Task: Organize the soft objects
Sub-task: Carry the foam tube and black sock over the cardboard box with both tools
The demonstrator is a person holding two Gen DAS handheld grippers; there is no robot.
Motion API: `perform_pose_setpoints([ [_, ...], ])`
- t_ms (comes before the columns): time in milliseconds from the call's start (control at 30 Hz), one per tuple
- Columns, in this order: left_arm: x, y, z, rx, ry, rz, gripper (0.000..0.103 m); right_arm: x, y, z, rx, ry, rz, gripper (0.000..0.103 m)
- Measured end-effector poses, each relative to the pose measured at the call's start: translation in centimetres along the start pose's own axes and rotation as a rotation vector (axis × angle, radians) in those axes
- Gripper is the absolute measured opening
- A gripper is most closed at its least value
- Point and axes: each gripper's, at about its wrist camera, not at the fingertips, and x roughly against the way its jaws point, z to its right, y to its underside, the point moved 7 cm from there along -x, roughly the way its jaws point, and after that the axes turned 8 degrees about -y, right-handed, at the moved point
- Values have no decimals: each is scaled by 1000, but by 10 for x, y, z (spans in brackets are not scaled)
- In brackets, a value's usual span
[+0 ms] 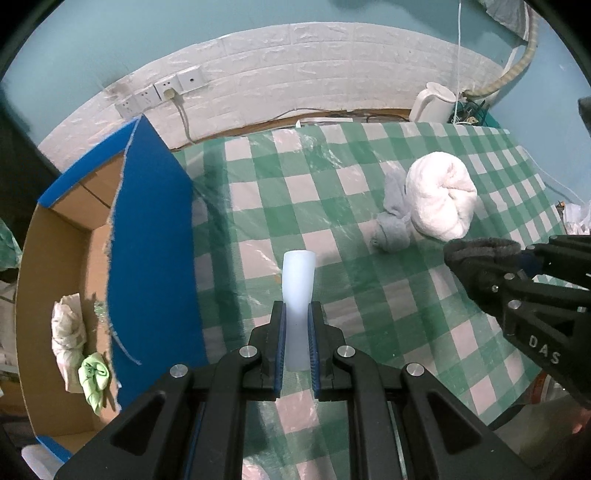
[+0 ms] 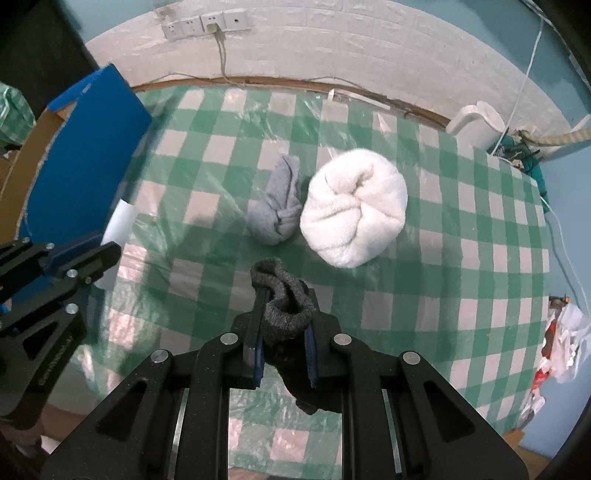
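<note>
Above the checked worktop (image 2: pixel 406 295), the right gripper (image 2: pixel 284 317) clamps a dark sock (image 2: pixel 286 314); the left gripper (image 1: pixel 297 332) pinches what looks like a pale tube (image 1: pixel 298 295).

White kettle (image 1: pixel 432 101) at worktop (image 1: pixel 369 295) far right corner, tangled cables (image 1: pixel 467 110) beside it. Wall sockets (image 2: pixel 205 24) on white brick panel (image 1: pixel 295 70), one cord plugged. Crumpled wrappers (image 2: pixel 561 339) past the right edge.

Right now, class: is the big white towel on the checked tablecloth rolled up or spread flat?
Rolled up. The white towel sits as a rounded bundle with its folds tucked inward, beside the knotted grey sock.
</note>
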Motion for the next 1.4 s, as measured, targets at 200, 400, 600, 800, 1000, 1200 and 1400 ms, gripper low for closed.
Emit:
perform_pose_setpoints([
  [200,9,-2,-8,17,-1,14,11,15,-4,-11,18,-8,32,15],
  [400,26,-7,-15,29,1,44,11,27,-8,-20,36,-16,57,15],
  [600,44,-10,-21,34,-2,77,11,40,-15,-31,55,-27,84,15],
  [800,54,-8,-32,40,-22,97,11,50,-19,-44,83,-34,105,15],
  [1000,60,-6,-48,64,-35,103,11,56,-24,-58,106,-44,120,15],
  [1200,64,0,-67,94,-41,102,11,58,-29,-71,127,-48,124,15],
  [1400,69,1,-85,129,-39,113,11,58,-36,-88,151,-55,129,15],
])
